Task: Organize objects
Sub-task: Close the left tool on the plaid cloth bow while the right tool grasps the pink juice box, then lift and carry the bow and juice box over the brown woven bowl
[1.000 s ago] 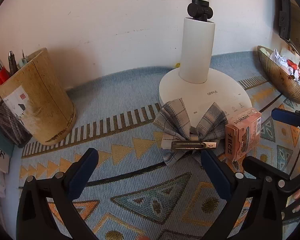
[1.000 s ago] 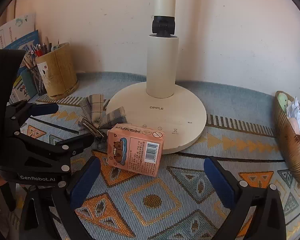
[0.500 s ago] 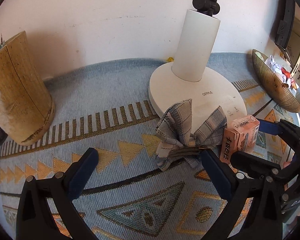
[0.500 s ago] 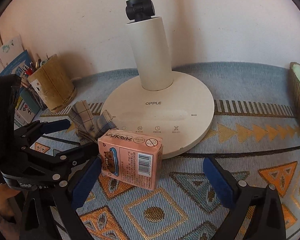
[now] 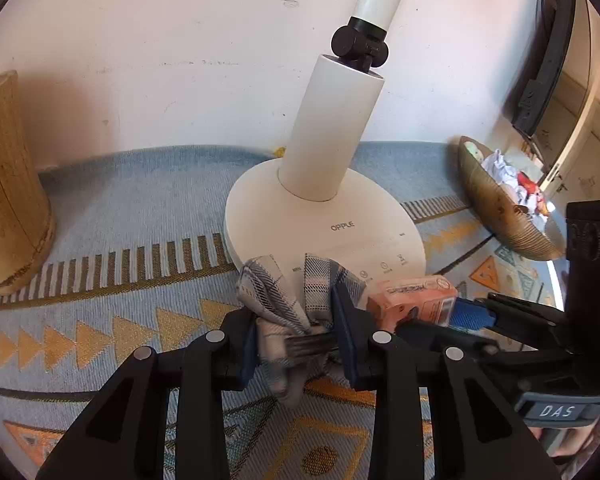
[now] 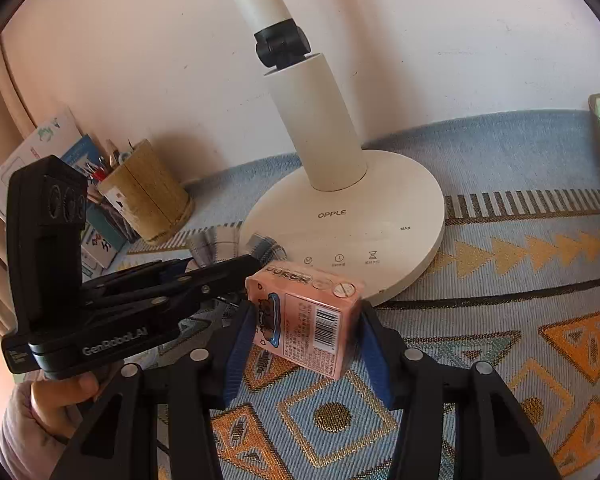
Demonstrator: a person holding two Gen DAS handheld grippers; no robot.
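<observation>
Through my left camera, my left gripper (image 5: 296, 340) has its fingers squeezed on the checked cloth bow (image 5: 284, 304), right at its pinched middle, with the wings sticking up by the lamp base (image 5: 324, 216).

Through my right camera, my right gripper (image 6: 306, 336) has its fingers pressed on both short ends of the pink box (image 6: 304, 320), which lies long-ways between them on the counter (image 6: 500, 320).
</observation>
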